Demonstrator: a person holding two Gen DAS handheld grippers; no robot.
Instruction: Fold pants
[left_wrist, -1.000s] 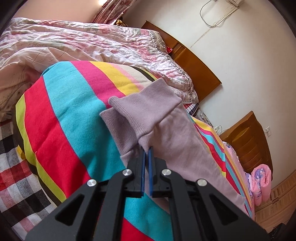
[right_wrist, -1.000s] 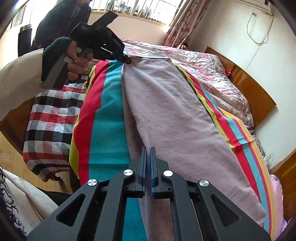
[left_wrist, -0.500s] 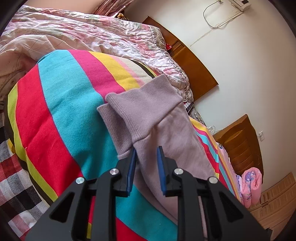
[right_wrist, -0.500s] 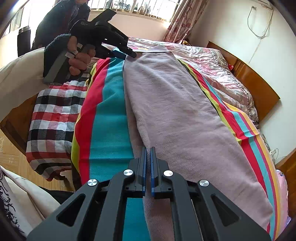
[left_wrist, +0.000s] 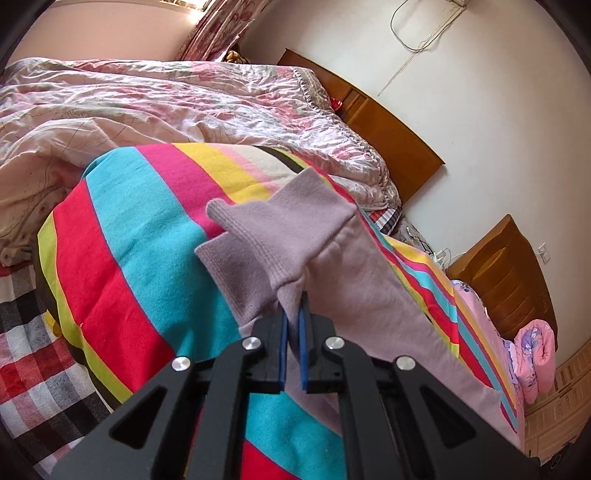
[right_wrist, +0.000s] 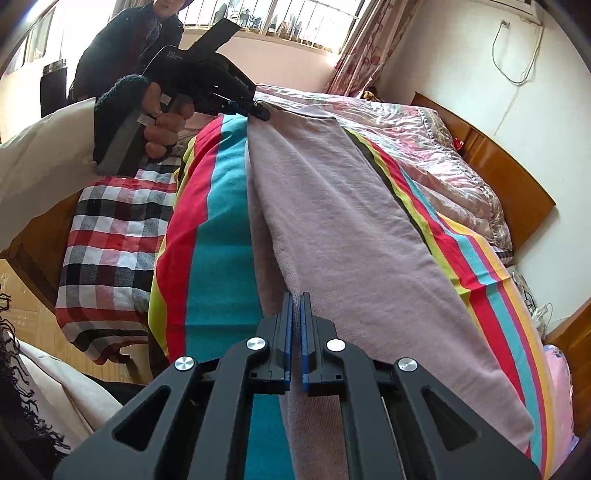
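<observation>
Mauve knit pants (right_wrist: 343, 236) lie lengthwise on a striped blanket (right_wrist: 214, 258), the two legs laid one on the other. In the left wrist view the ribbed cuffs (left_wrist: 273, 236) lie just ahead of my left gripper (left_wrist: 293, 299), which is shut on the pants just behind the cuffs. My right gripper (right_wrist: 295, 299) is shut on the near end of the pants. In the right wrist view the left gripper (right_wrist: 258, 110) shows at the far end of the pants, held in a gloved hand.
A pink floral quilt (left_wrist: 166, 107) is bunched beyond the striped blanket (left_wrist: 122, 258). A plaid sheet (right_wrist: 110, 236) hangs at the bed's left edge. A wooden headboard (left_wrist: 391, 140) and nightstand (left_wrist: 509, 273) stand by the wall. A person (right_wrist: 129, 40) stands by the window.
My left gripper opened half a second ago and has closed again on the pants behind the cuffs. The right gripper has stayed shut on the near end.
</observation>
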